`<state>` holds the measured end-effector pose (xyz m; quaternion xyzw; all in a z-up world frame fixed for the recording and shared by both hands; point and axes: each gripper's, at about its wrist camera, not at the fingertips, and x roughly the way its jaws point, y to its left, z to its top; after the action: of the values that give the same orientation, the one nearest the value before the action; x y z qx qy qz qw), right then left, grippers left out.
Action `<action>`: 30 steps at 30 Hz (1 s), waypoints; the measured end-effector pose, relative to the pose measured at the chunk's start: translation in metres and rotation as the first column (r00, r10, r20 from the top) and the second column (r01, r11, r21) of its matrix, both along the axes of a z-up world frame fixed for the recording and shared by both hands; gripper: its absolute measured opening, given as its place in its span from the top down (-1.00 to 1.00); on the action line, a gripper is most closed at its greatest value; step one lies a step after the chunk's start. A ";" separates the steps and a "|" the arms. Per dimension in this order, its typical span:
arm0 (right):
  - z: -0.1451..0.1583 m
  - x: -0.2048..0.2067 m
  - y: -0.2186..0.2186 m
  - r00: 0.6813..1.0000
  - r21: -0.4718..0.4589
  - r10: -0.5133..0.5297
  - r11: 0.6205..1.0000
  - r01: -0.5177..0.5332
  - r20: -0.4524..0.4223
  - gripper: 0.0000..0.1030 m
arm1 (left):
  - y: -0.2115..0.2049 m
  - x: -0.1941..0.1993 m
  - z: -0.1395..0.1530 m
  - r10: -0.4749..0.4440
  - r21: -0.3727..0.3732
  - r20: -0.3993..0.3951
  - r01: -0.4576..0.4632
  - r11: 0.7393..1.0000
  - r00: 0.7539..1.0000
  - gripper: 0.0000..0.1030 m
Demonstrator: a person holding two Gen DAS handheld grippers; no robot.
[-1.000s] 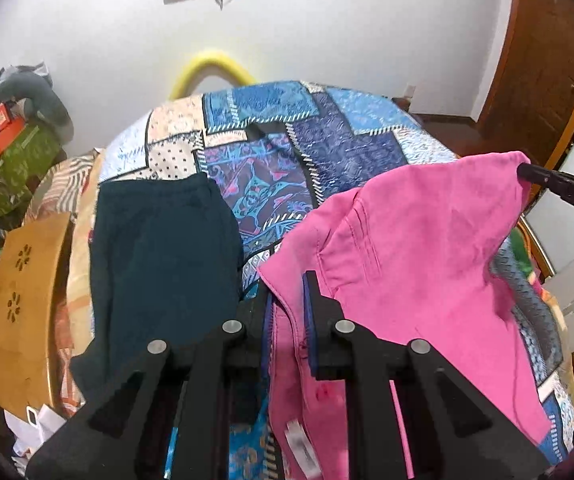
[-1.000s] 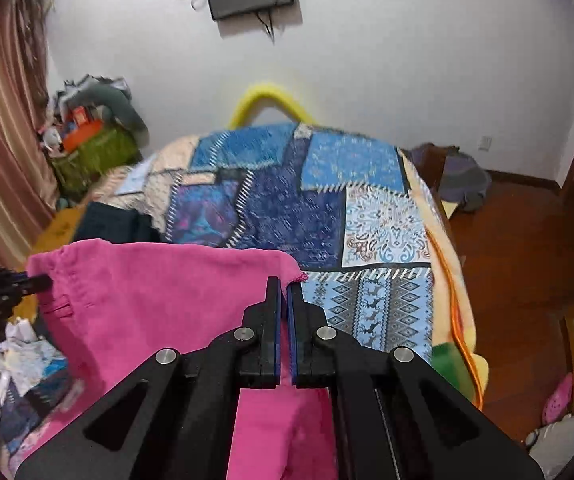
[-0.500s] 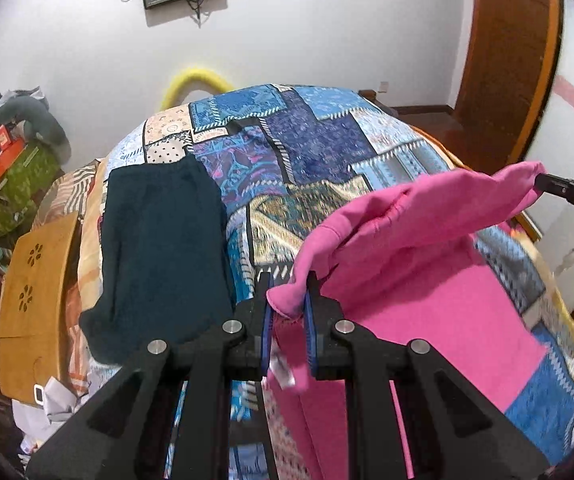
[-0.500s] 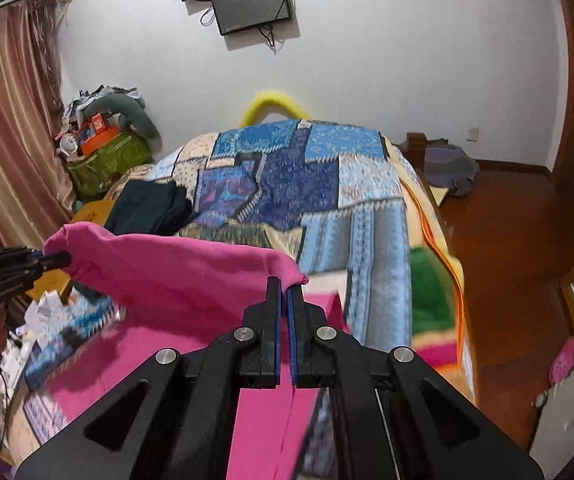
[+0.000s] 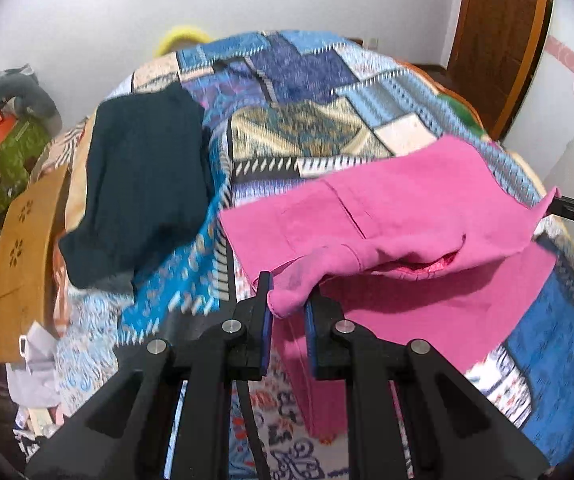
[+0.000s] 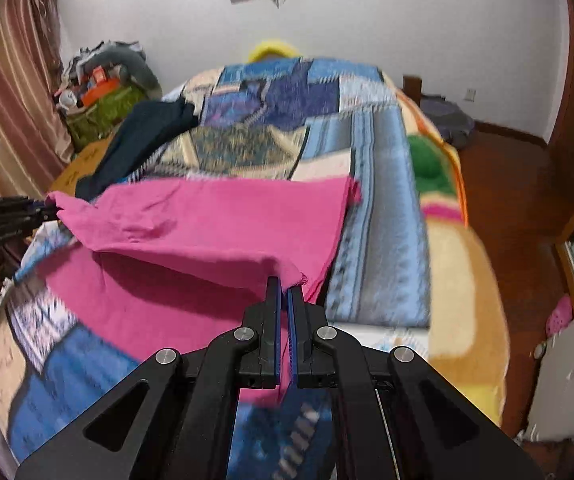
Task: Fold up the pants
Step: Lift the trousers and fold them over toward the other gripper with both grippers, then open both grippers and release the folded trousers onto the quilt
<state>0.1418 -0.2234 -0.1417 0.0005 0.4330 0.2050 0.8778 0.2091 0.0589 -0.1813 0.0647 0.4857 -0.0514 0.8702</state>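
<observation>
Mid-fold: L tool and R tool each pinch a corner of pink pants, top layer draped ahead on bed. Next: lower, align edges, release.

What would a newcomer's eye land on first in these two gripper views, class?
The bright pink pants, stretched across the near end of the patchwork bedspread, one corner pinched in the left gripper, another in the right gripper. Next, the dark folded garment lying to their left.
</observation>
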 end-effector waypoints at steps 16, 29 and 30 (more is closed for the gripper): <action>-0.008 -0.044 0.003 0.999 -0.030 0.006 1.000 -0.008 -0.052 0.87 | 0.017 -0.049 -0.007 0.036 -0.001 -0.036 -0.036 0.999 0.999 0.49; 0.015 -0.048 0.062 0.981 -0.098 0.190 0.978 -0.186 0.031 0.03 | -0.023 -0.057 0.042 -0.042 0.005 0.118 0.042 0.999 0.992 -0.42; 0.010 -0.045 0.069 0.978 -0.122 0.208 0.971 -0.205 0.012 0.02 | -0.027 -0.056 0.041 -0.051 0.014 0.118 0.050 0.999 0.992 -0.42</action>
<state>0.0966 -0.1544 -0.1316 -0.0998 0.4314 0.2689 0.8554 0.1532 0.0319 -0.1407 0.0847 0.4317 -0.0667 0.8955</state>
